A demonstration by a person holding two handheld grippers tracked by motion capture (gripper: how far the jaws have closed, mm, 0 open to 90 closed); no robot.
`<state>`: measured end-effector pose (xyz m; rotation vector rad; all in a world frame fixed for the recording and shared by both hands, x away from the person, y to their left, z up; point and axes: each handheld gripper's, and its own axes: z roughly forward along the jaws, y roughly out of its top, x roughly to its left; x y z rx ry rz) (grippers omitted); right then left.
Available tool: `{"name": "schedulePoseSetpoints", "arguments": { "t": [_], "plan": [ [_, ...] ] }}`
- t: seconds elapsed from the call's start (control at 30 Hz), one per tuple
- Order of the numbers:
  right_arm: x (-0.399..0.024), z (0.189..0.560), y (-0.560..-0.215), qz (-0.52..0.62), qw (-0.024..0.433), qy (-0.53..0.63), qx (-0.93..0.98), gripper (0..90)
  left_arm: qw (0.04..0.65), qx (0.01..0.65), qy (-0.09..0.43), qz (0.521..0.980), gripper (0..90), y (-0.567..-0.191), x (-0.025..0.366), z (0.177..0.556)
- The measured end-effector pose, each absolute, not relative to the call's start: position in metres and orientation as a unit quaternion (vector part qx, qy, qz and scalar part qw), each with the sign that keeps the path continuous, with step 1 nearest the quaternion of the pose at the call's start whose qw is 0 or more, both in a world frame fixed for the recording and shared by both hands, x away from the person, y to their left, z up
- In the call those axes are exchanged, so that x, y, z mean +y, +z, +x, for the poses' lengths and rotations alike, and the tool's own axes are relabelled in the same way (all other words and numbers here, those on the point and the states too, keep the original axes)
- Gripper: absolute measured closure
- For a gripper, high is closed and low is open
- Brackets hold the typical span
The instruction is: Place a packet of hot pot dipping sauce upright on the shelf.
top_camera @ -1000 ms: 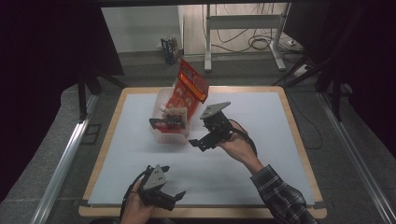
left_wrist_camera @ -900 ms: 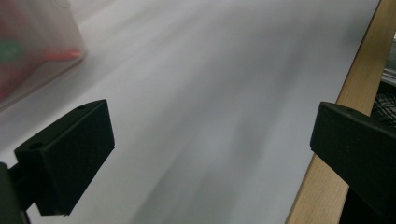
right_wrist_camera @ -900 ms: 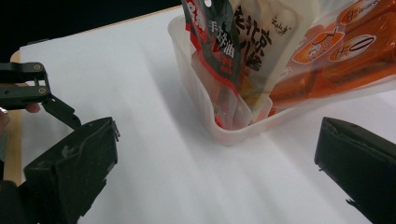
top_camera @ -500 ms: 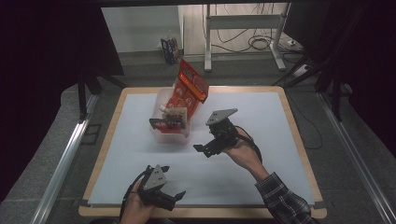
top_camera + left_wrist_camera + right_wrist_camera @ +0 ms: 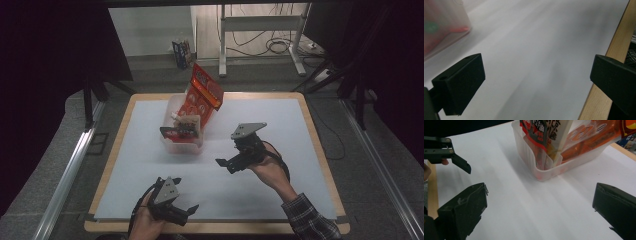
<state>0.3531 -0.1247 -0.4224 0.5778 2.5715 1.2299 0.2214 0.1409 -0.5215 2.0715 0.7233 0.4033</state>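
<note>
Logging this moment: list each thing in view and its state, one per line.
Left gripper: open, holding nothing, low over the table's near edge.
Right gripper: open, holding nothing, apart from the bin.
Clear plastic bin: upright, packed with packets.
Orange packet: tilted, sticking out above the bin.

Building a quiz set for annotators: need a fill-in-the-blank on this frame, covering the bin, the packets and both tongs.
1. The orange snack packets stand in a translucent plastic ____ on the white table top.
2. The jaws of the right tongs stand ____, with nothing between them.
3. The left tongs are at the table's ____ edge, apart from the packets.
4. In the high view, the right tongs lie to the ____ of the packets.

Missing words: bin; open; near; right
</note>
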Motion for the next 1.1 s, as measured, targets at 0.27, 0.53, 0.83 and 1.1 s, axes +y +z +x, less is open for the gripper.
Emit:
{"name": "schedulePoseSetpoints", "arguments": {
  "t": [0.27,0.53,0.83,1.1],
  "plan": [
    [-0.135,0.345,-0.427,0.204,0.123,0.418,0.877,0.0,0.439,0.291,0.163,0.834,0.0,-0.521,0.141,0.221],
    [-0.149,0.336,-0.437,0.213,0.125,0.413,0.876,0.0,0.439,0.289,0.163,0.835,0.0,-0.521,0.141,0.221],
    [-0.165,0.327,-0.445,0.224,0.130,0.416,0.872,0.0,0.438,0.288,0.164,0.836,0.0,-0.521,0.140,0.221],
    [-0.176,0.318,-0.450,0.232,0.133,0.414,0.870,0.0,0.436,0.287,0.164,0.837,0.0,-0.521,0.140,0.221]
  ]
}}
